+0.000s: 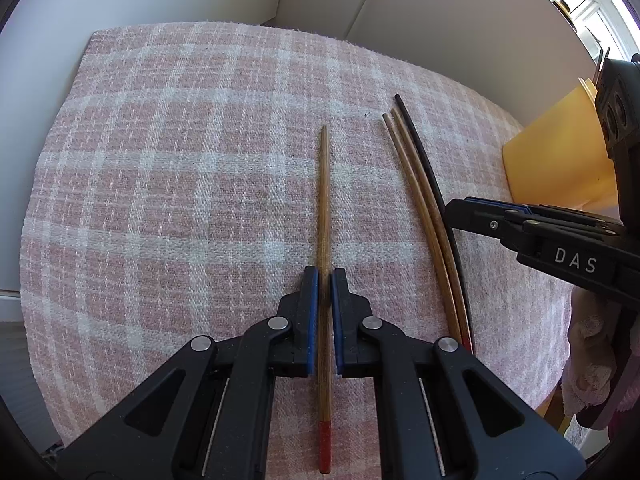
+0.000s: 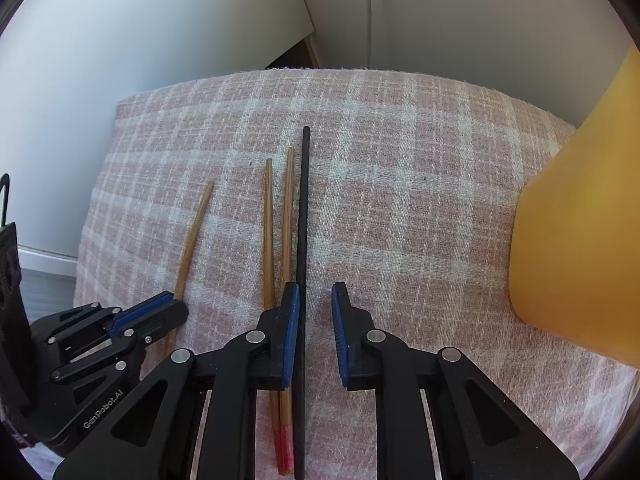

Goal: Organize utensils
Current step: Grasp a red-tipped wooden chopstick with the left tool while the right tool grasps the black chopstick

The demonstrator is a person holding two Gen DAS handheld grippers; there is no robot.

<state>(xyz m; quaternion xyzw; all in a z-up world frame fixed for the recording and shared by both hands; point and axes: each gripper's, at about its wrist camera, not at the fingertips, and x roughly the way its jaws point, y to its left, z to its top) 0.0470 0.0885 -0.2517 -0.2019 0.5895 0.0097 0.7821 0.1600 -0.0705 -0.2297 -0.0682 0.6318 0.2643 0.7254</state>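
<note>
A wooden chopstick (image 1: 323,216) with a red end lies on the pink checked cloth (image 1: 180,160); my left gripper (image 1: 324,276) is shut on it. It also shows in the right wrist view (image 2: 192,240). Two more wooden chopsticks (image 2: 276,232) and a black chopstick (image 2: 304,208) lie side by side to its right, also seen in the left wrist view (image 1: 416,192). My right gripper (image 2: 316,292) is open, with the black chopstick against its left pad (image 2: 291,320).
A yellow translucent container (image 2: 580,240) stands on the cloth at the right, close to the right gripper; it also shows in the left wrist view (image 1: 560,152). White walls and cupboards stand behind the cloth's far edge.
</note>
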